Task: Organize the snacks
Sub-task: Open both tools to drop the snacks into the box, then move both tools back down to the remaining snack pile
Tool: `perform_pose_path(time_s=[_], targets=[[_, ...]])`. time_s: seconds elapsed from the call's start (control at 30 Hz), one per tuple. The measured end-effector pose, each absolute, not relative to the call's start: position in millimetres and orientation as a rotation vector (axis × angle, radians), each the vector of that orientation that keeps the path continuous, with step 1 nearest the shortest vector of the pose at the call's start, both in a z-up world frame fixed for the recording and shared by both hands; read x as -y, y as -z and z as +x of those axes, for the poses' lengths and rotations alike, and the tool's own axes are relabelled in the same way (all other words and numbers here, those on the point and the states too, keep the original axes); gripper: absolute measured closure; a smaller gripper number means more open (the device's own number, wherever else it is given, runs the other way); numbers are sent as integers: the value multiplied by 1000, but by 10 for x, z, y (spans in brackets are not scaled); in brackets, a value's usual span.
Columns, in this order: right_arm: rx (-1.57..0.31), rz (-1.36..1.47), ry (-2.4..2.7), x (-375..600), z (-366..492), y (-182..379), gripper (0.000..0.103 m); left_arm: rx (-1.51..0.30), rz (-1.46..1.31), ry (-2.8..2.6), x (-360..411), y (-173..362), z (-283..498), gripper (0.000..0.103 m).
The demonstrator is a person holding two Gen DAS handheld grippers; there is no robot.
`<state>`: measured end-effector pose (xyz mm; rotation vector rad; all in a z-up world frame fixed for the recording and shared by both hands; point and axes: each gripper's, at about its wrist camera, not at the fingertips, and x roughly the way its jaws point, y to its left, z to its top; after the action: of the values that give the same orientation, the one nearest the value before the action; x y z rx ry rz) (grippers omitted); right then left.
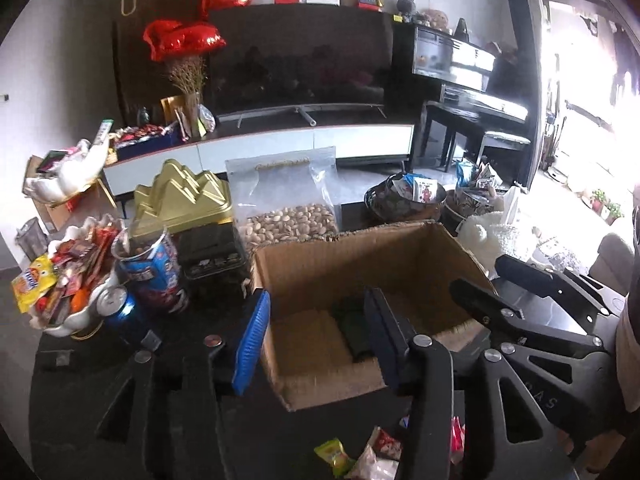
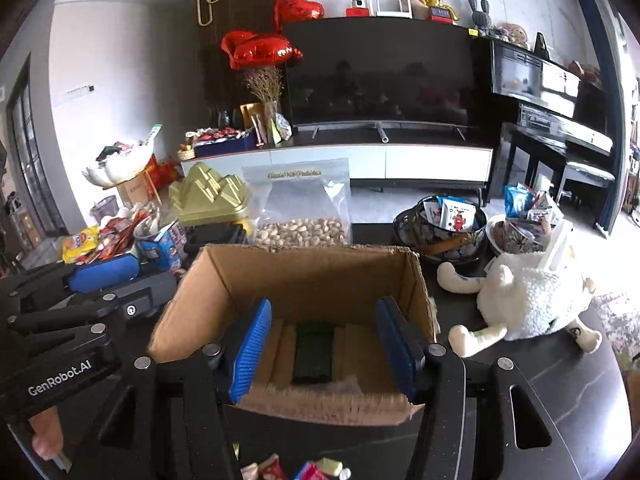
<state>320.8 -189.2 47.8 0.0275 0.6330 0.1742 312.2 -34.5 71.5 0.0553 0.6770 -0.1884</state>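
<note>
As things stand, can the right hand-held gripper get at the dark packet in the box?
Probably yes: the right hand-held gripper hangs open over the box, the dark packet lying uncovered between its fingers.

White walls, a dark television (image 2: 380, 76), a black piano (image 2: 560, 112), bright daylight.

Dark packet (image 2: 314, 354) in cardboard box (image 2: 304, 276), nut bag (image 2: 301, 210) behind, plush toy (image 2: 528, 300) right.

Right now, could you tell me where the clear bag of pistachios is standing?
In both wrist views the bag of pistachios stands upright just behind the cardboard box, with the gold tin to its left.
</note>
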Motion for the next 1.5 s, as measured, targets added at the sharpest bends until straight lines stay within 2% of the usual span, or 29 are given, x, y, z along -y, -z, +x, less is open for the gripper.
perform_pose_path(time_s=[0.1,0.6,0.93,1.5], targets=[[-634,31,-186,1920,3021,-506,46,-659,53,194,347,-747,2900,49],[-620,24,-216,1950,2213,-443,42,-661,38,232,380,-642,2093,47],[-691,-9,-239,1933,2036,-64,42,-738,26,223,332,-237,1902,47],[-854,-44,-283,2036,2143,605,42,-949,-43,279,517,554,2033,49]])
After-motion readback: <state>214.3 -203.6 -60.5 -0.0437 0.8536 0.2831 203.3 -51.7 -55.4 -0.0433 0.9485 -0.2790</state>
